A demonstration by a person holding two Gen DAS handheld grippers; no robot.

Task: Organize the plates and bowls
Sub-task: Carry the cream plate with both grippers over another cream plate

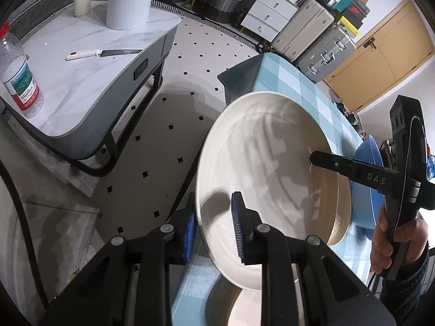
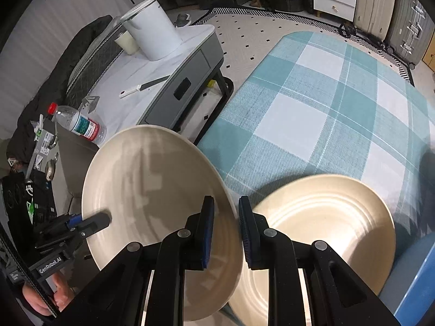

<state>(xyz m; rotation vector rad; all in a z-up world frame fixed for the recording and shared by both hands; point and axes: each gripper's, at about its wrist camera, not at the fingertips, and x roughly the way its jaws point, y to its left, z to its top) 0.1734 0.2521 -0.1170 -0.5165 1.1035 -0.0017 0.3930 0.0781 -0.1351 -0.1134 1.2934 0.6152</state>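
A cream plate point(image 1: 261, 157) hangs tilted above the table with the teal checked cloth point(image 2: 312, 103), held from two sides. My left gripper point(image 1: 213, 217) is shut on its near rim, blue pads on either face. My right gripper point(image 2: 225, 203) is shut on the opposite rim; in the left wrist view the right gripper point(image 1: 316, 160) reaches in from the right. The left gripper point(image 2: 103, 220) shows at the plate's point(image 2: 152, 190) left edge in the right wrist view. A second cream plate point(image 2: 326, 222) lies flat on the cloth below. A blue bowl point(image 1: 367, 163) sits beside it.
A marble-topped side table point(image 1: 89, 43) stands left of the checked table, carrying a knife point(image 1: 103, 53), a water bottle point(image 1: 19, 73), a white cylinder point(image 1: 127, 0) and a cup point(image 1: 81, 1). Suitcases point(image 1: 312, 40), white drawers point(image 1: 269, 8) and a woven basket point(image 1: 225, 0) line the far wall.
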